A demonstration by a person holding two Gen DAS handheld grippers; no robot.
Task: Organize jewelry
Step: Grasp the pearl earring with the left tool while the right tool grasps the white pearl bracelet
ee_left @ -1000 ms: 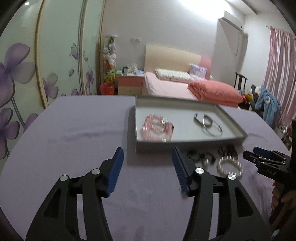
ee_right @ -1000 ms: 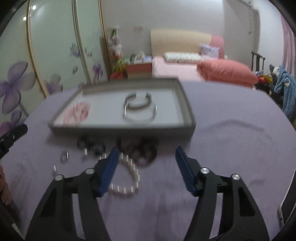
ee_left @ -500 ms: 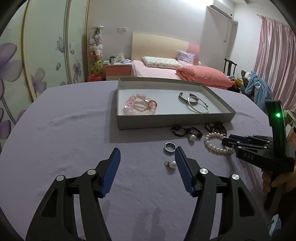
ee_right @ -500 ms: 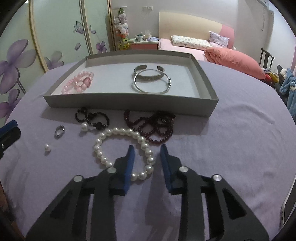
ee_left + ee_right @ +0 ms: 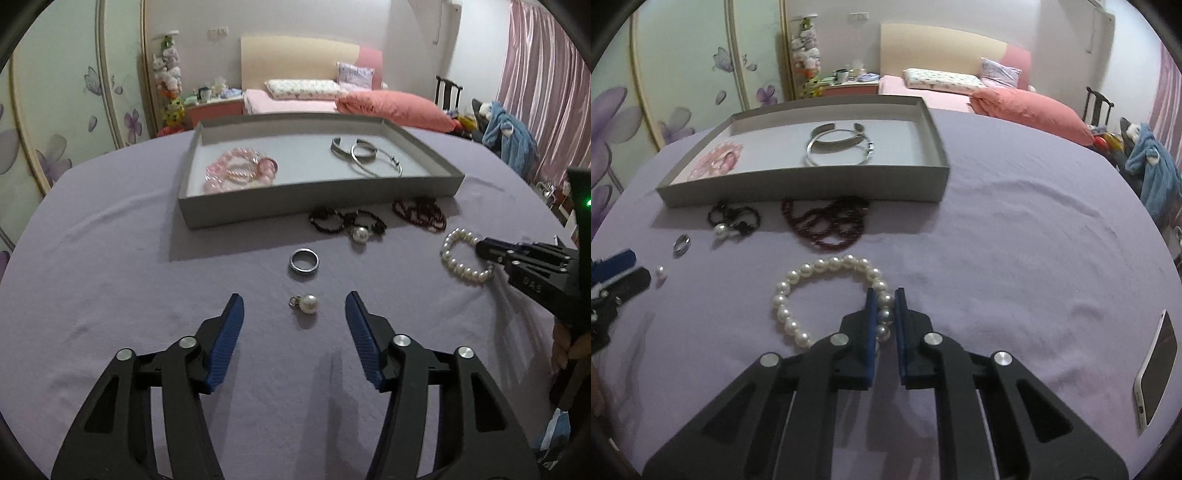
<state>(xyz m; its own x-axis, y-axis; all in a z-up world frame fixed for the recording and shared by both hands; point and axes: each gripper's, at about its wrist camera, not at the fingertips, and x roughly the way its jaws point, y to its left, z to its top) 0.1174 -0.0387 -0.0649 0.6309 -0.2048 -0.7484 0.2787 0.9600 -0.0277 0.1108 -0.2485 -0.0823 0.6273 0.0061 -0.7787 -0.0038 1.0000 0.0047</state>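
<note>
My left gripper [image 5: 294, 298] hovers over the purple cloth, and its jaws are closing. A small pearl pendant [image 5: 307, 303] lies between the fingertips, untouched by the pads. A silver ring [image 5: 303, 260] lies just beyond it. My right gripper [image 5: 885, 293] is shut on the near right side of a white pearl bracelet [image 5: 816, 266], which rests on the cloth. In the left wrist view the right gripper [image 5: 484, 249] bites that bracelet [image 5: 452, 254] from the right. The grey tray [image 5: 317, 205] holds pink bracelets [image 5: 240, 171] and silver bangles [image 5: 364, 157].
In front of the tray lie a black bracelet with a pearl [image 5: 347, 221] and dark red beads [image 5: 827, 225]. A white phone [image 5: 1156, 369] lies at the right edge of the cloth. A bed, a wardrobe and a chair stand behind the table.
My right gripper's jaws went from wide open to shut on the pearl bracelet. My left gripper sank and moved forward until the pearl pendant came between its fingertips.
</note>
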